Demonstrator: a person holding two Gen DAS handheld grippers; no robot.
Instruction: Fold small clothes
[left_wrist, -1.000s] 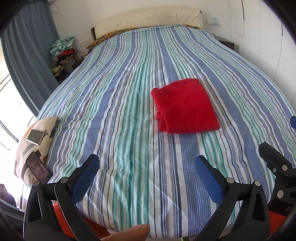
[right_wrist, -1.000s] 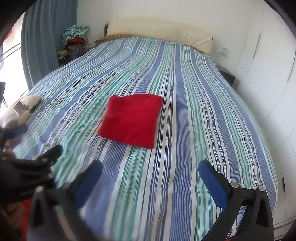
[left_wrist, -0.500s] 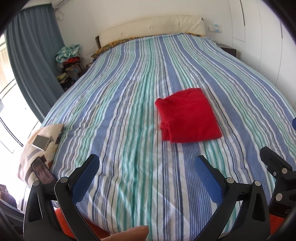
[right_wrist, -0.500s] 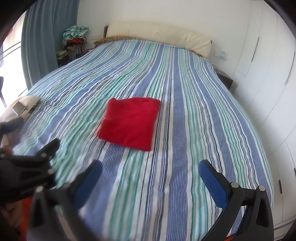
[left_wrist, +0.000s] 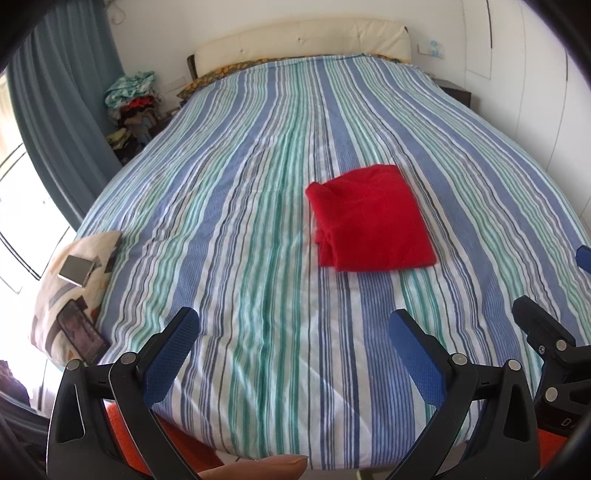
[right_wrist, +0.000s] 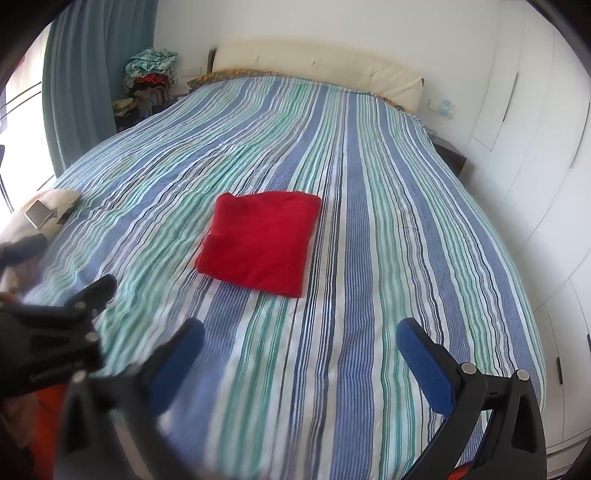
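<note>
A red garment lies folded into a neat rectangle on the striped bedspread, a little right of the bed's middle. It also shows in the right wrist view. My left gripper is open and empty, held over the near end of the bed, well short of the garment. My right gripper is open and empty, also back from the garment. Part of the right gripper shows at the right edge of the left wrist view.
A patterned cushion with two phones on it lies at the bed's left edge. A cream headboard is at the far end. A pile of clothes sits by the blue curtain. White wardrobe doors line the right side.
Both grippers have drawn back and risen from the bed, so the red garment looks smaller and farther away. The garment has not moved. Both stay open.
</note>
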